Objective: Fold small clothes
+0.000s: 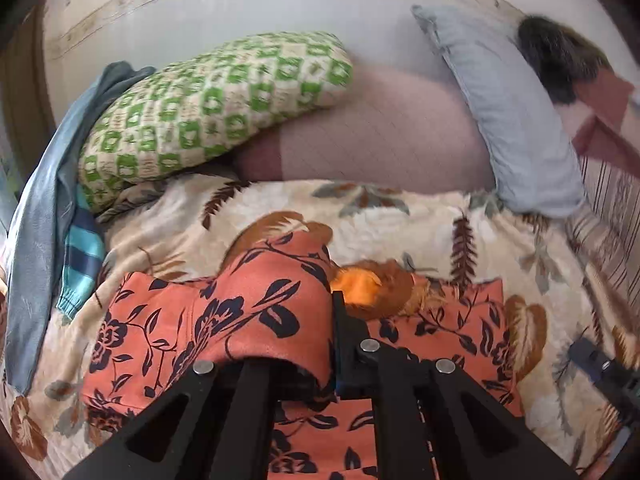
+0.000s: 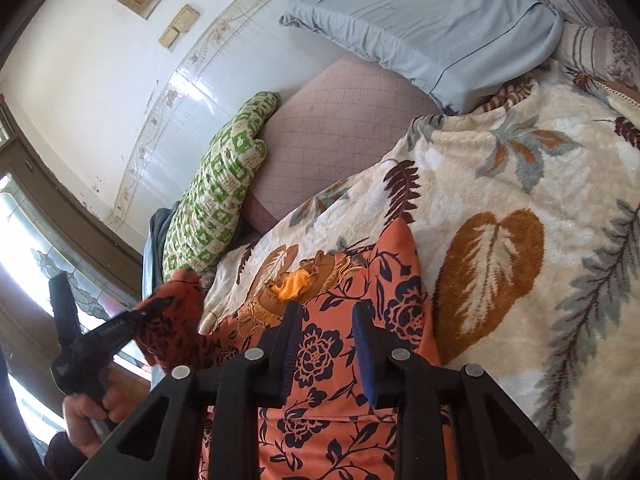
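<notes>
A leaf-patterned blanket [image 2: 500,208] covers the bed. On it lies the orange floral garment [image 2: 320,352]. The left gripper [image 1: 334,344] is clenched on a lifted fold of it. The right gripper [image 2: 326,320] has garment cloth between its part-open fingers; whether they pinch it is unclear.

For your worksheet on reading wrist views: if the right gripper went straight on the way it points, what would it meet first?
Most likely the orange floral garment, which already lies between and ahead of the right gripper fingers. Beyond it comes the leaf-print blanket, though depth is hard to judge.
</notes>
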Motion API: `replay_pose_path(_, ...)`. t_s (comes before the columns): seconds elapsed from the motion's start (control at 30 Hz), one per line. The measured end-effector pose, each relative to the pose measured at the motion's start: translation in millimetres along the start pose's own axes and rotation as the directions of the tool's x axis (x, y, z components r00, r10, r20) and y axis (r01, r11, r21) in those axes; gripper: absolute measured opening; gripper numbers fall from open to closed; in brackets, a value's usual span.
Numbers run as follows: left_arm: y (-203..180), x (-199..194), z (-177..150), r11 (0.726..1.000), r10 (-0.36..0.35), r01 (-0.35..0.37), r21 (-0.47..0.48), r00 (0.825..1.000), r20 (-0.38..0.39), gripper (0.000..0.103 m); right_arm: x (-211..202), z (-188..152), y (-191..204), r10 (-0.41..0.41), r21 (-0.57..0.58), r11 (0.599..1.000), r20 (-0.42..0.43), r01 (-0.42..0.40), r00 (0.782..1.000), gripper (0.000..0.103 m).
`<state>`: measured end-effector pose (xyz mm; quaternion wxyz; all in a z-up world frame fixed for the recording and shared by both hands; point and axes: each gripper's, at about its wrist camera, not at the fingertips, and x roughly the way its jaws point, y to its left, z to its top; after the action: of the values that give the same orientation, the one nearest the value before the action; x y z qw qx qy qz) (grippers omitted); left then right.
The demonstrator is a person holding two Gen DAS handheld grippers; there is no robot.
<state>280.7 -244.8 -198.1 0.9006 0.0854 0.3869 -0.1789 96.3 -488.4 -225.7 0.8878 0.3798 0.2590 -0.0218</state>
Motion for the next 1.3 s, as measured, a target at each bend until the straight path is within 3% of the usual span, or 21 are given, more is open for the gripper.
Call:
replay_pose_path(0.07, -45, 34, -24, 0.989, 0.056, -0.043, 0.144, 0.994, -0.089, 0.015, -4, 6, -8, 0.01, 0.032, 0.999, 0.009, -0.01, 1.0, 0.028)
replay_pose_path(0.13, -70, 57, -50, 0.965, 0.115, -0.07, 0.253, 0.979, -0.169, 0.045, -5, 11, -18, 0.03, 0.085, 0.996, 0.0, -0.03, 1.0, 0.029)
replay_pose_path(0.2, -77, 60, -65, 0.953, 0.121, -0.065, 0.297, 0.977, -0.176, 0.053, -5, 15, -26, 0.043, 0.128, 0.991, -0.012, -0.041, 0.999, 0.029)
replay_pose_path(0.37, -51, 14, -38, 0.973, -0.116, 0.137, 0.183, 0.986, -0.119, 0.069, -1, 15, -28, 0.044, 0.14, 0.989, -0.03, -0.04, 0.999, 0.033)
replay_pose_path(0.4, -42, 2, -28, 0.973, -0.166, 0.178, 0.146, 0.982, -0.091, 0.078, 1, 14, -27, 0.049, 0.141, 0.989, -0.034, -0.044, 0.998, 0.037)
replay_pose_path(0.43, -31, -10, -19, 0.971, -0.209, 0.215, 0.104, 0.976, -0.065, 0.083, 2, 12, -25, 0.052, 0.142, 0.989, -0.038, -0.047, 0.998, 0.053)
replay_pose_path(0.5, -12, -28, -1, 0.958, -0.285, 0.286, 0.027, 0.958, -0.017, 0.083, 6, 9, -21, 0.057, 0.133, 0.99, -0.034, -0.052, 0.998, 0.069)
replay_pose_path(0.57, 9, -40, 10, 0.939, -0.339, 0.341, -0.047, 0.94, 0.04, 0.085, 9, 7, -14, 0.048, 0.109, 0.993, -0.036, -0.044, 0.998, 0.069)
replay_pose_path(0.7, 18, -36, 20, 0.95, -0.299, 0.302, -0.084, 0.953, 0.043, 0.087, 14, 4, -10, 0.046, 0.109, 0.993, -0.036, -0.042, 0.998, 0.069)
replay_pose_path(0.77, -7, -18, 15, 0.982, -0.184, 0.186, 0.036, 0.981, -0.059, 0.088, 12, 4, -9, 0.03, 0.105, 0.994, -0.024, -0.027, 0.999, 0.069)
replay_pose_path(0.8, -29, -4, 6, 0.979, -0.084, 0.109, 0.173, 0.986, -0.143, 0.09, 11, 4, -9, 0.026, 0.105, 0.994, -0.018, -0.024, 1.0, 0.069)
replay_pose_path(0.87, -74, 21, -27, 0.889, 0.089, 0.01, 0.458, 0.977, -0.195, 0.09, 9, 7, -13, 0.026, 0.115, 0.993, -0.005, -0.025, 1.0, 0.069)
replay_pose_path(0.97, -116, 33, -78, 0.708, 0.223, -0.103, 0.699, 0.971, -0.082, 0.09, 6, 13, -19, 0.032, 0.141, 0.989, 0.009, -0.033, 0.999, 0.068)
replay_pose_path(1.0, -121, 35, -87, 0.683, 0.239, -0.119, 0.72, 0.969, -0.067, 0.09, 5, 14, -21, 0.033, 0.15, 0.988, 0.015, -0.035, 0.999, 0.068)
replay_pose_path(1.1, -120, 26, -93, 0.705, 0.238, -0.133, 0.697, 0.97, -0.055, 0.09, 4, 18, -22, 0.038, 0.149, 0.988, 0.018, -0.04, 0.999, 0.068)
replay_pose_path(1.13, -120, 21, -94, 0.68, 0.269, -0.195, 0.707, 0.963, 0.007, 0.09, 4, 18, -21, 0.039, 0.148, 0.988, 0.019, -0.042, 0.999, 0.068)
replay_pose_path(1.17, -125, 16, -97, 0.603, 0.32, -0.304, 0.738, 0.939, 0.125, 0.09, 4, 17, -20, 0.041, 0.146, 0.988, 0.02, -0.043, 0.999, 0.068)
replay_pose_path(1.2, -135, 13, -107, 0.463, 0.357, -0.432, 0.774, 0.89, 0.284, 0.09, 4, 17, -19, 0.039, 0.144, 0.989, 0.02, -0.042, 0.999, 0.068)
replay_pose_path(1.23, -146, 13, -119, 0.297, 0.349, -0.537, 0.79, 0.831, 0.433, 0.092, 4, 16, -18, 0.035, 0.142, 0.989, 0.021, -0.038, 0.999, 0.068)
replay_pose_path(1.27, -157, 12, -132, 0.164, 0.303, -0.593, 0.788, 0.791, 0.532, 0.093, 3, 16, -17, 0.033, 0.142, 0.989, 0.026, -0.036, 0.999, 0.068)
replay_pose_path(1.3, -165, 10, -141, 0.097, 0.254, -0.603, 0.791, 0.784, 0.567, 0.095, 0, 16, -18, 0.03, 0.144, 0.989, 0.038, -0.035, 0.999, 0.068)
